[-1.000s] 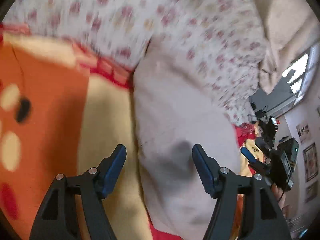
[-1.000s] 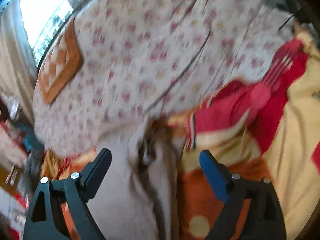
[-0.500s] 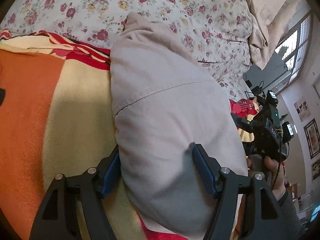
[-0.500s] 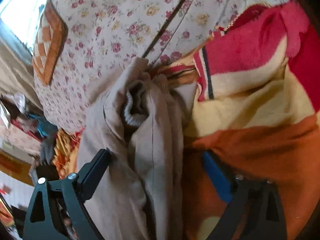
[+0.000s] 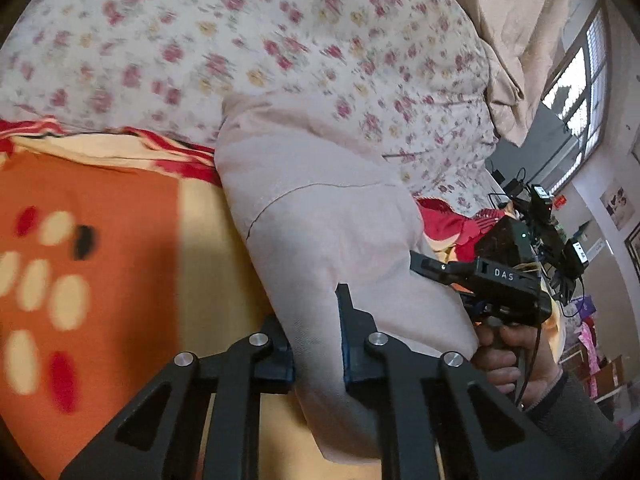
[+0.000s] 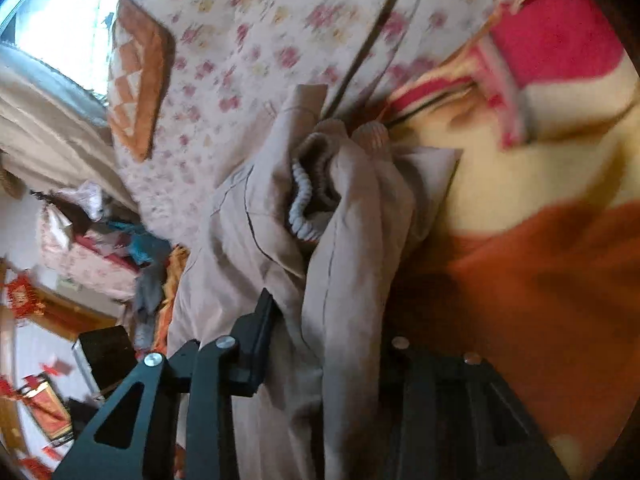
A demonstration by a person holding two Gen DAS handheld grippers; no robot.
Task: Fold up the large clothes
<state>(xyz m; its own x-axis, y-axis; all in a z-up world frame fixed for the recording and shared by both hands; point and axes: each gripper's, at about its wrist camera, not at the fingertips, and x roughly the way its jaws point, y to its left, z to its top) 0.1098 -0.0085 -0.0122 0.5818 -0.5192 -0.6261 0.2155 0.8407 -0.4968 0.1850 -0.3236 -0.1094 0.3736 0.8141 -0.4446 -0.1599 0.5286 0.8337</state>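
A beige garment [image 5: 320, 220] lies folded on the bed, its far end against the floral quilt. My left gripper [image 5: 314, 332] is shut on the garment's near edge, pinching a thin fold. In the same view the right gripper's body [image 5: 500, 280] sits at the garment's right side, held by a hand [image 5: 508, 360]. In the right wrist view the beige garment [image 6: 240, 260] is bunched, with a ribbed cuff [image 6: 304, 200] showing. My right gripper [image 6: 332, 328] is closing on that thick bundle; its left finger [image 6: 264, 320] presses the cloth and its right finger is hidden under the fold.
An orange, yellow and red blanket [image 5: 100, 240] covers the bed under the garment. A floral quilt [image 5: 280, 40] is heaped behind it. A window [image 5: 580, 80] and cluttered furniture [image 6: 100, 240] stand beyond the bed's edge.
Both grippers stood wide around the garment and have now closed on it. The left one has pinched the near edge and lifted slightly. The right one has dropped onto the bunched side.
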